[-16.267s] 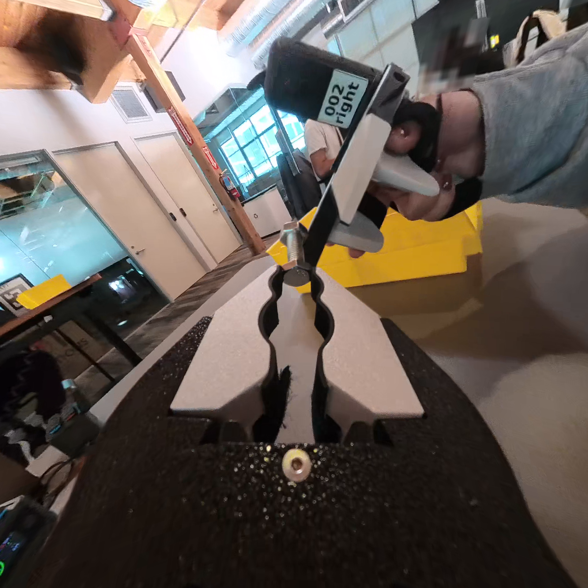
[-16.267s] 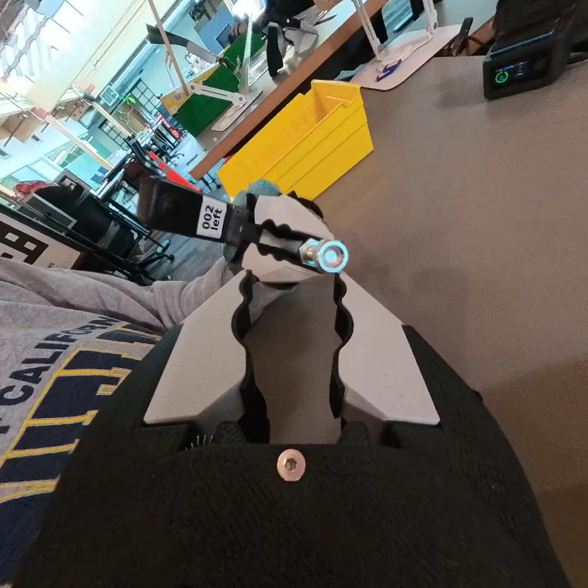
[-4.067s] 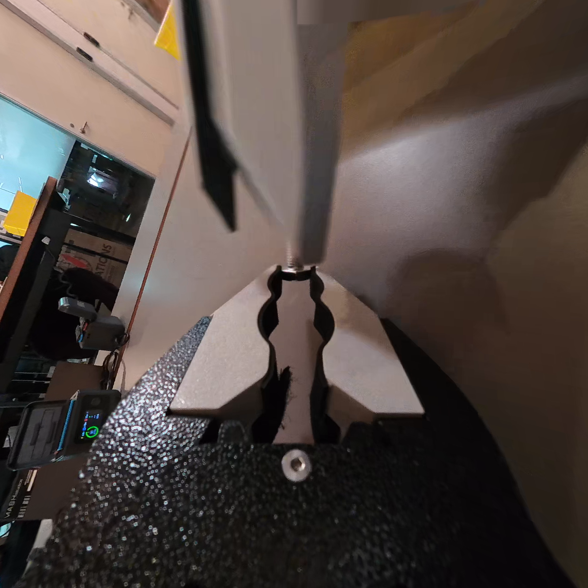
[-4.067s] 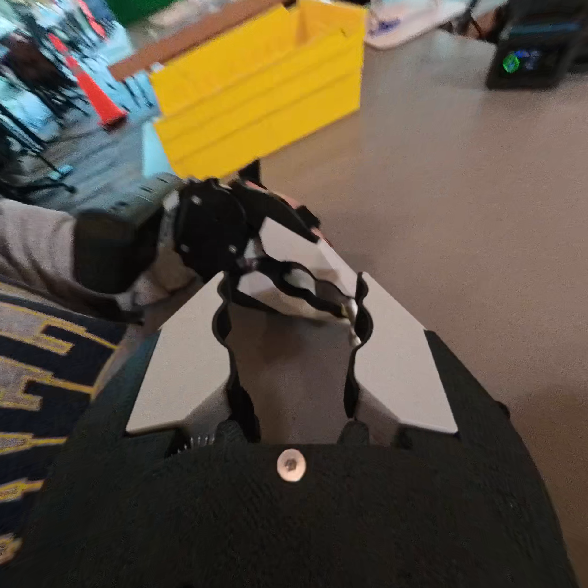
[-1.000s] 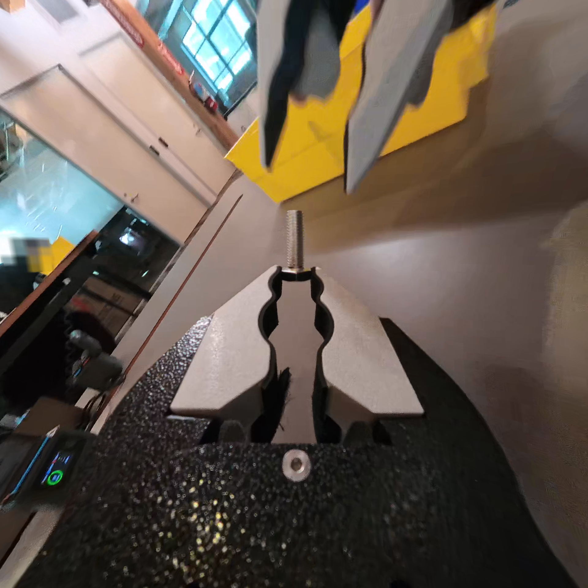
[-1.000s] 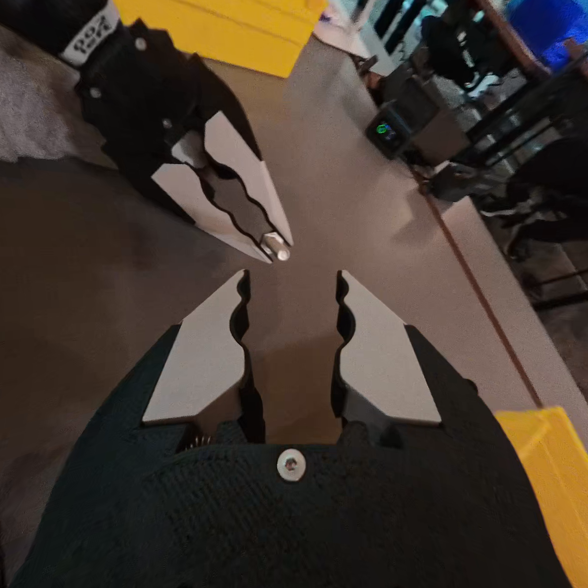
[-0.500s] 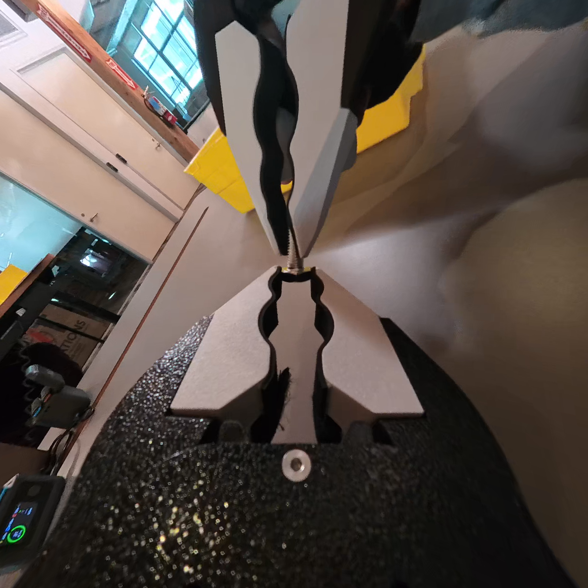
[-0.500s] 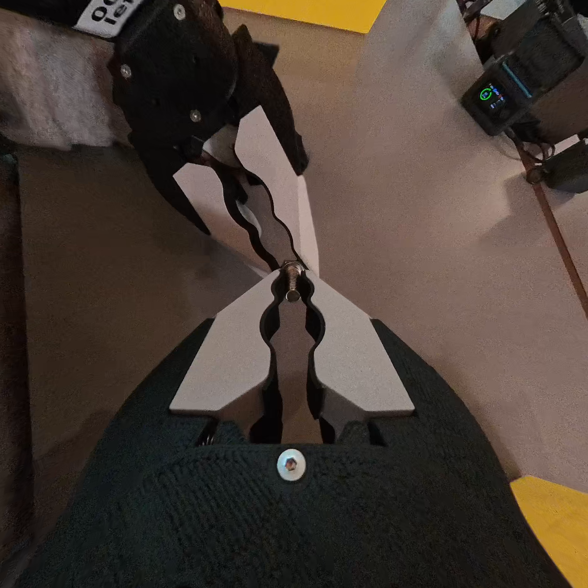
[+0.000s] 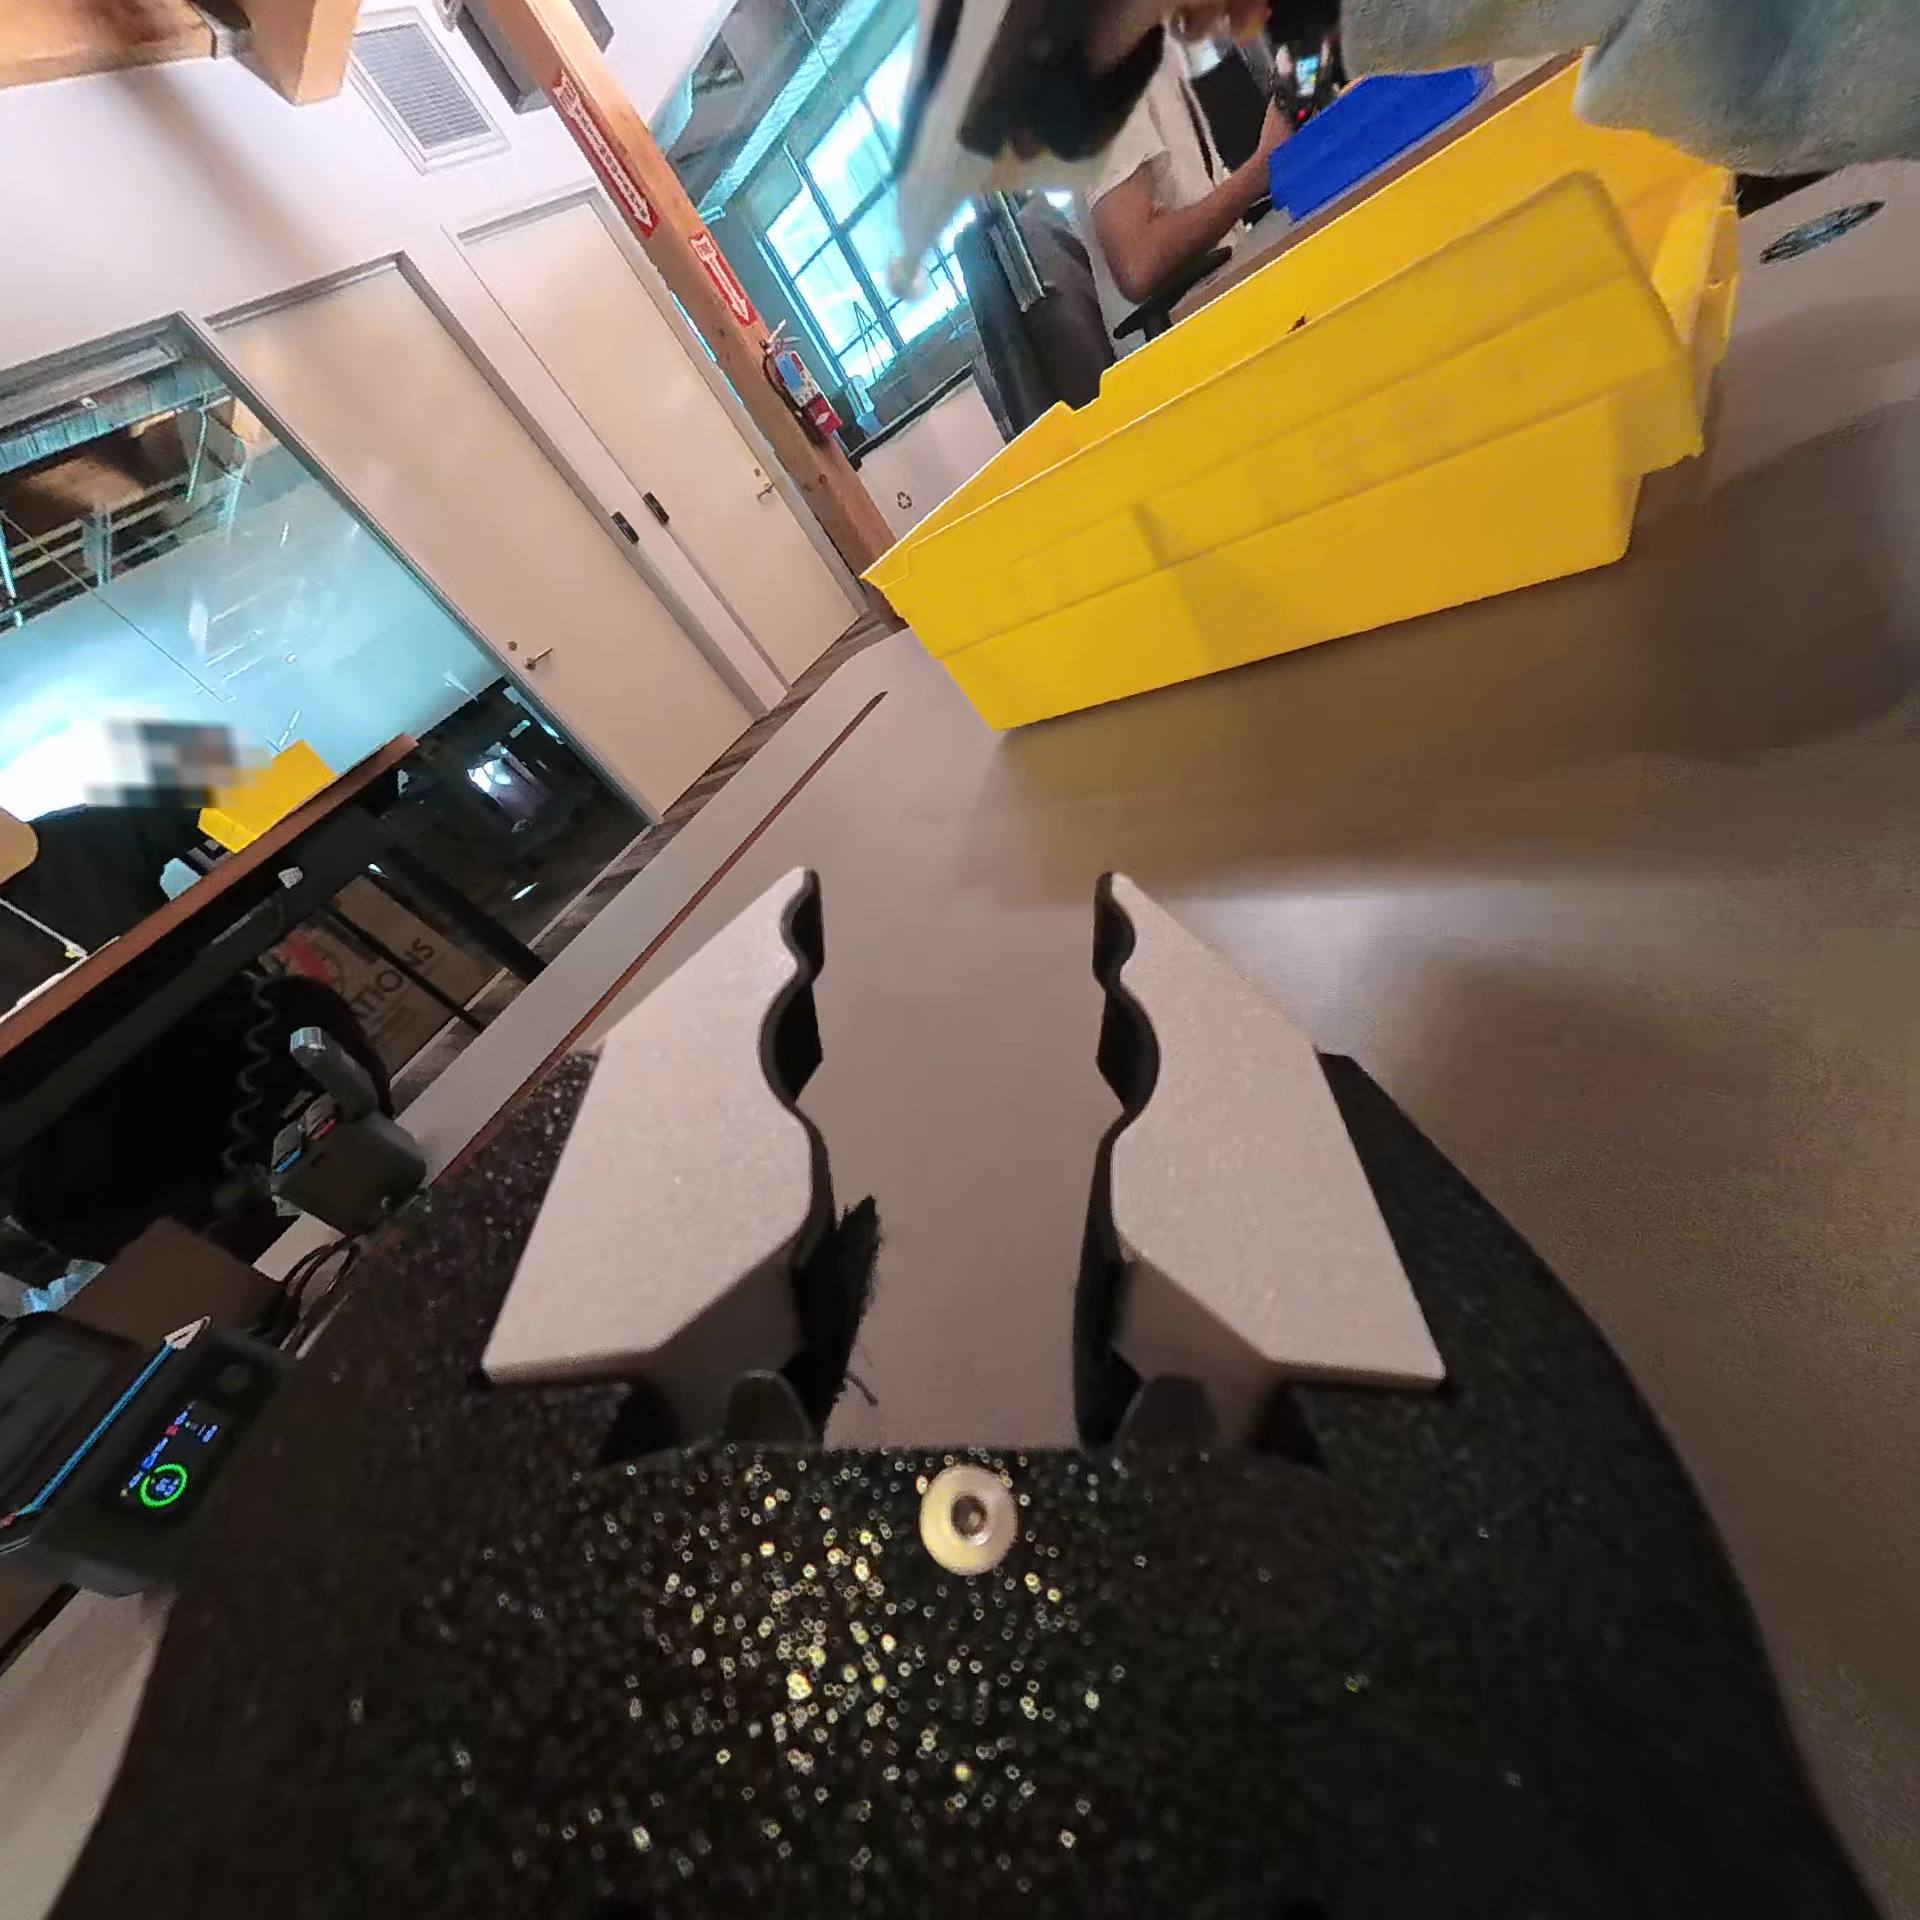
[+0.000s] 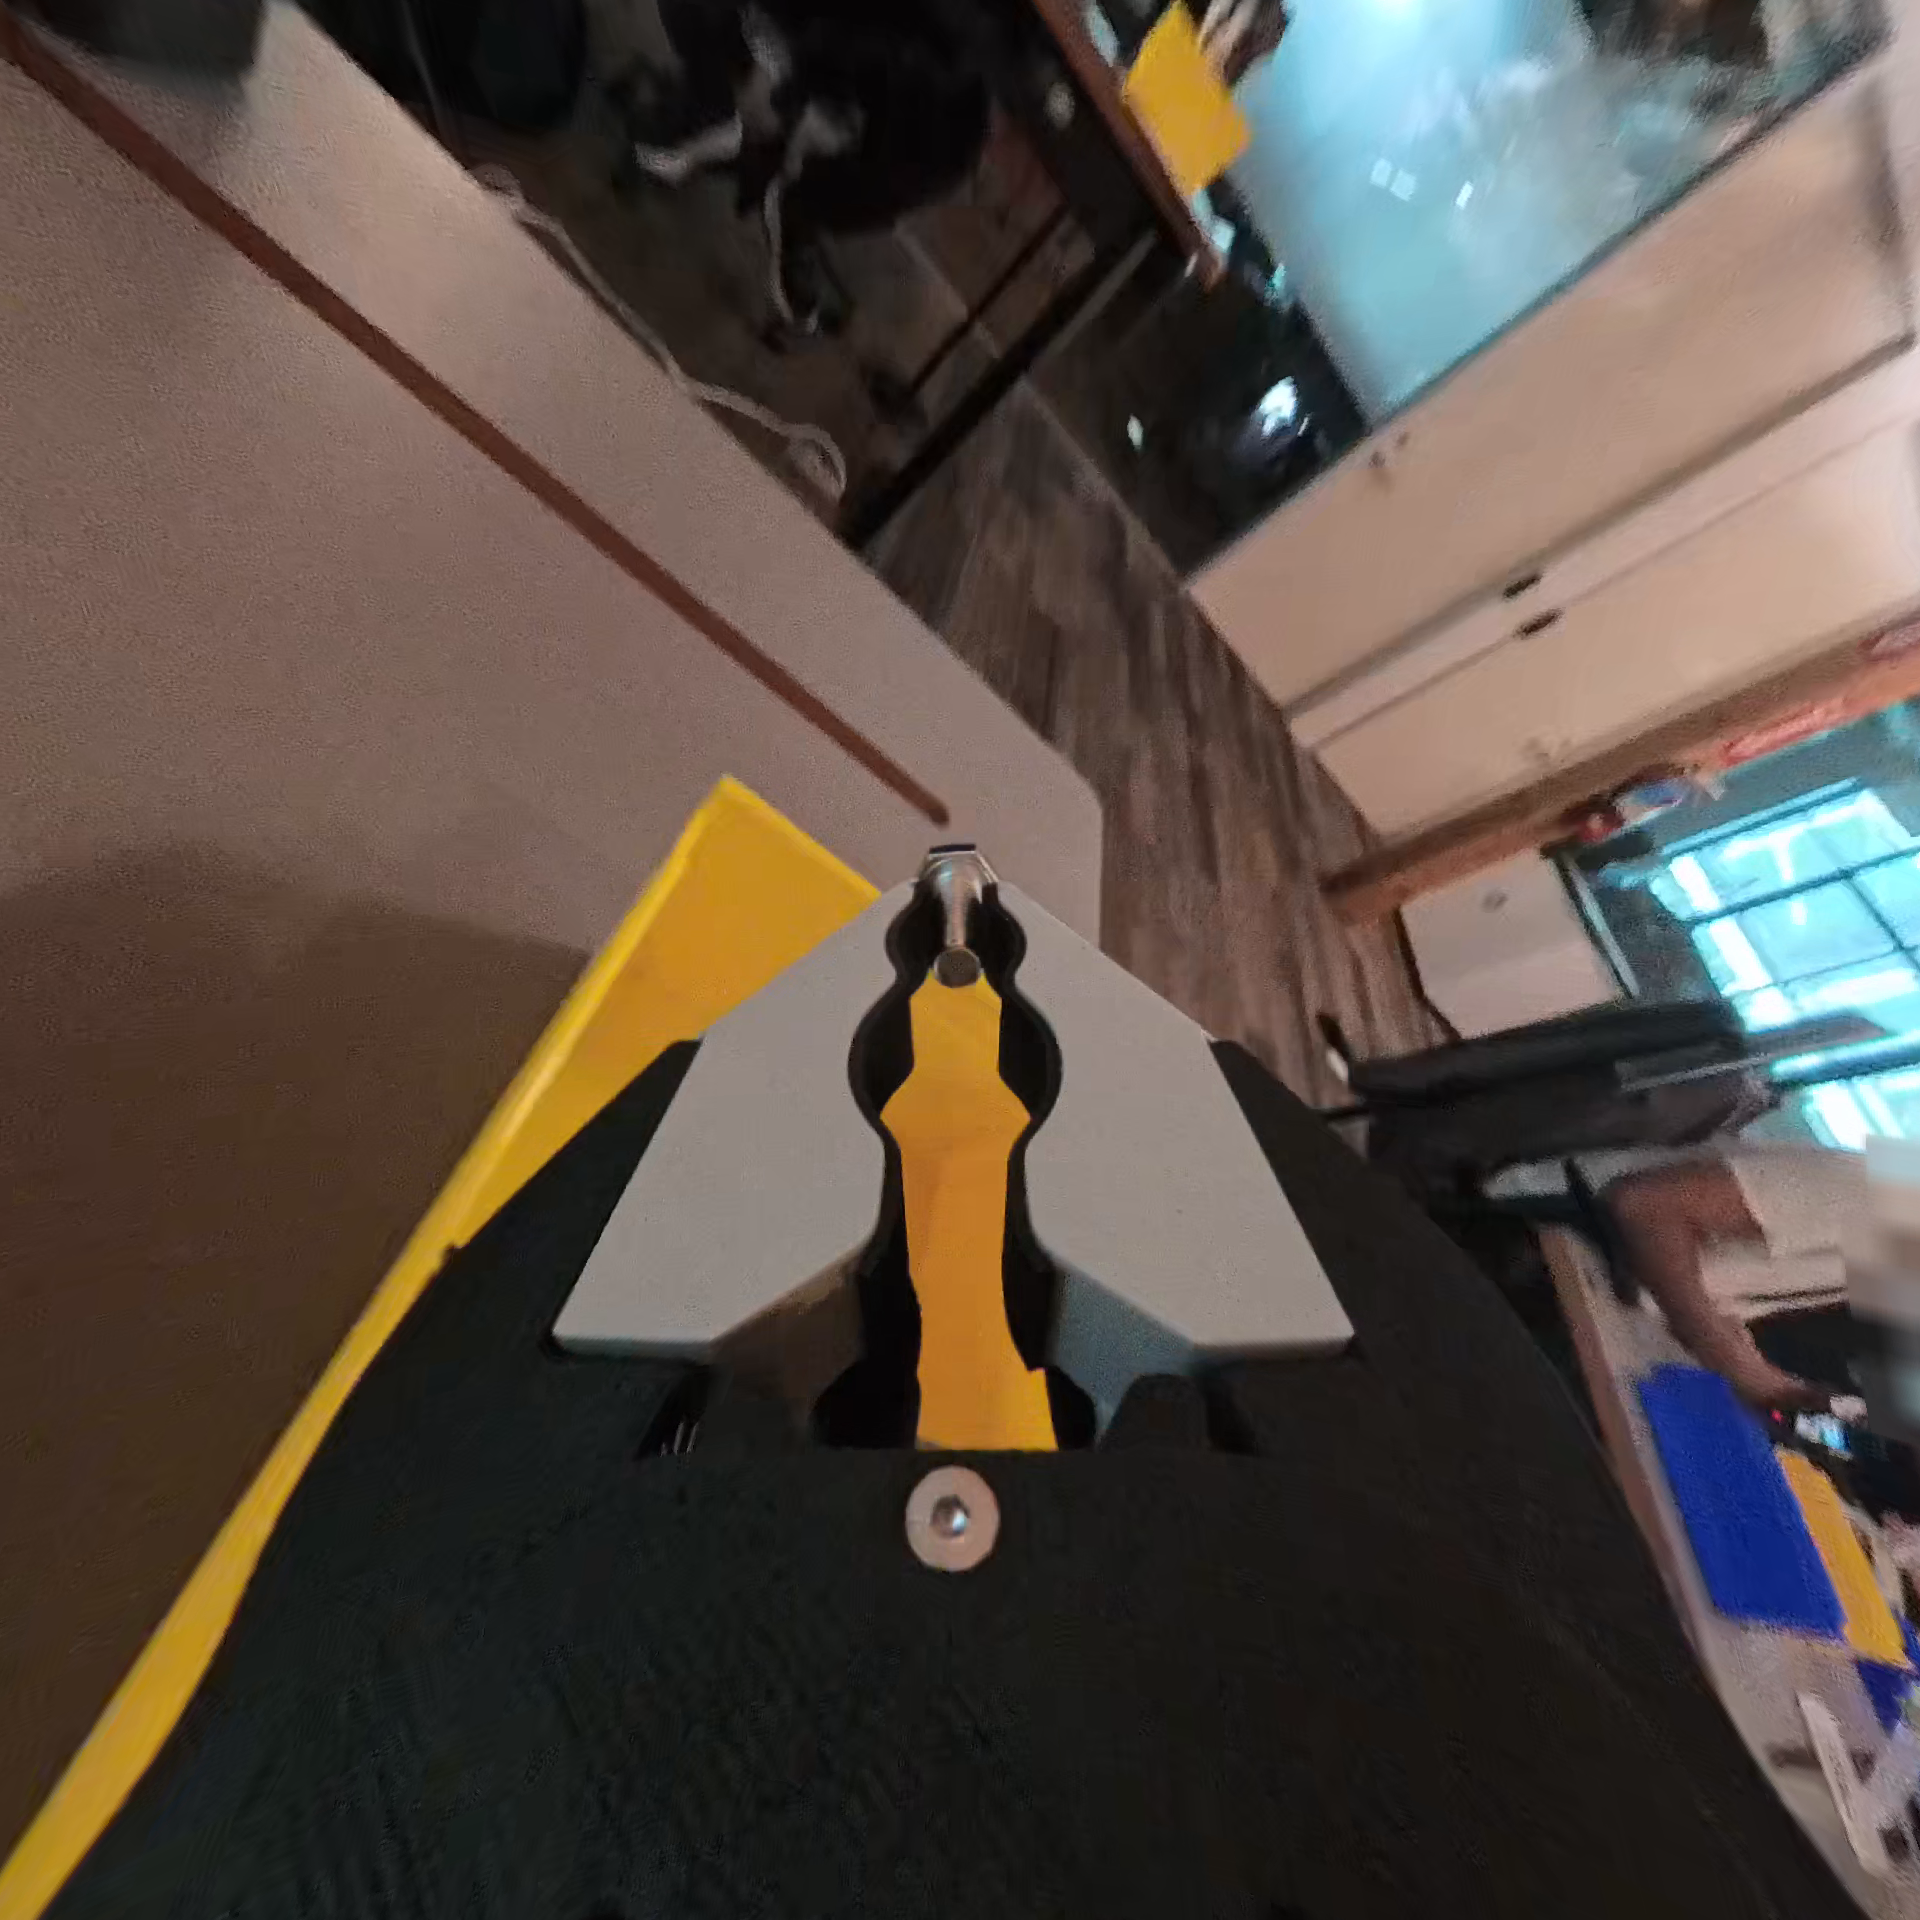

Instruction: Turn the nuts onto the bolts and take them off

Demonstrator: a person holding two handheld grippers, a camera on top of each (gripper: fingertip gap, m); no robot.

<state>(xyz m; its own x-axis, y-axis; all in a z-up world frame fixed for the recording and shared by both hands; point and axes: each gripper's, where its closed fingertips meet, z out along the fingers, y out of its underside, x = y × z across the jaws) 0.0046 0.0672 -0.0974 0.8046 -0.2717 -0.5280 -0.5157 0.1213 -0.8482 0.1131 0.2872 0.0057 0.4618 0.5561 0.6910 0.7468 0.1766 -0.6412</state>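
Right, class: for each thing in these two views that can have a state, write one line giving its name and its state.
Left tool: open, nothing between its fingers, low over the table.
Right tool: shut on the bolt.
Bolt: clamped at the fingertips, shank end towards the camera, no nut visible on it.
Yellow bin: open-topped, on the table, contents hidden.

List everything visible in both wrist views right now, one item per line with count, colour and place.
Bolt: one, silver, clamped at the tips of the right tongs, threaded end toward the camera.
Bin: one, yellow, on the table ahead of the left tongs.
Table: one, grey-brown, under everything.
Small screen device: one, black, at the table's left edge.
Blue bin: one, behind the yellow one.
Left tongs: grey fingers, open, holding nothing.
Right tongs: grey fingers, shut on the bolt, above the yellow bin.
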